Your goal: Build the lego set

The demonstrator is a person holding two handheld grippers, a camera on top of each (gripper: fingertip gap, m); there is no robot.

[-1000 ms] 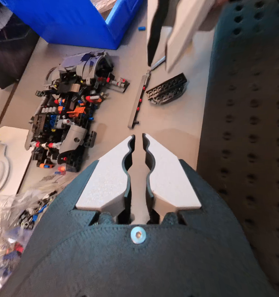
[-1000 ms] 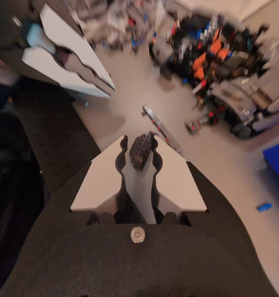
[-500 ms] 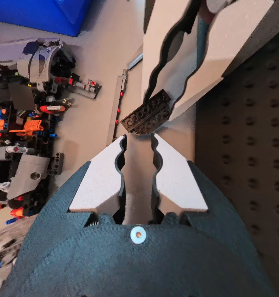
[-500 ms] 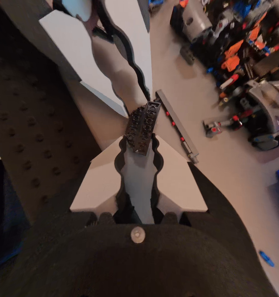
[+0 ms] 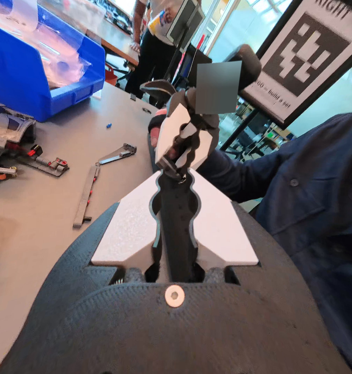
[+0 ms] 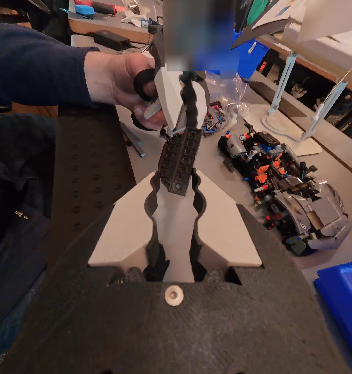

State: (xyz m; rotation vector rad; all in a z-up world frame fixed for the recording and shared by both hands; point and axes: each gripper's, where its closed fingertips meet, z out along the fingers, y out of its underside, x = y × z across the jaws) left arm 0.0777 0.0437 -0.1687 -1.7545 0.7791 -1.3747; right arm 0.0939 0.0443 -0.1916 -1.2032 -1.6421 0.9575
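While right tongs [image 6: 174, 172] clamp black plate [image 6: 179, 159], left tongs' [image 5: 175, 172] grip unclear.

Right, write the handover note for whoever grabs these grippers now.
Right gripper: shut on the black plate, which is held off the table.
Left gripper: tips at the plate's far end; I cannot tell if it grips.
Car: part-built, on the table, with neither gripper on it.
Grey beam: loose on the table.
Parts bag: beyond the car.
Done: plate picked up.
Left: probably fit the plate to the car, then the beam and the loose parts.
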